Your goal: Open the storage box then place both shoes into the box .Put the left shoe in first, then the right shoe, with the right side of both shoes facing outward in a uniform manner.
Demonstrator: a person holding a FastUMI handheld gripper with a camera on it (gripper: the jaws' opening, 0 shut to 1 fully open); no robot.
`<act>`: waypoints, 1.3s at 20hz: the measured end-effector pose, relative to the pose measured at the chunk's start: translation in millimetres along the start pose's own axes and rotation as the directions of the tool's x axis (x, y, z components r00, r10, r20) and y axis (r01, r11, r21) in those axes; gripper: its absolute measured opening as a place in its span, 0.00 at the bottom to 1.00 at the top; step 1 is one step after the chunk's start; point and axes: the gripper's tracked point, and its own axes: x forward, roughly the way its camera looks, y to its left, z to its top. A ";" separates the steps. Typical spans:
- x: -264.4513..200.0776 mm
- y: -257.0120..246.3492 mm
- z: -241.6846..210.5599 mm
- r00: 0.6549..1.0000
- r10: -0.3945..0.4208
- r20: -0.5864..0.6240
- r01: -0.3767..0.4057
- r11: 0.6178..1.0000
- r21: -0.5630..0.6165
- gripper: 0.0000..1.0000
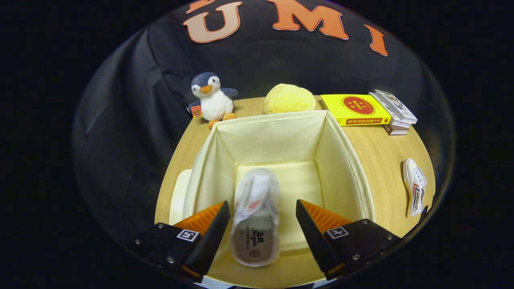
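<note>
While my gripper (263, 222) hangs over the open storage box (341, 160), its fingers stand spread apart, released, touching nothing. Between them, inside the box, lies one white shoe (257, 218), toe toward 12 o'clock; whether it rests on the box floor I cannot tell. At 3 o'clock, outside the box on the wooden table (381, 160), lies the second shoe (415, 185). Beyond the box: plush penguin (212, 99) at 11, yellow plush (289, 98) at 12, stacked books (367, 110) at 1.
</note>
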 end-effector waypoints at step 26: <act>-96.5 -365.7 6.5 0.994 -0.102 0.026 0.104 0.994 -0.045 0.99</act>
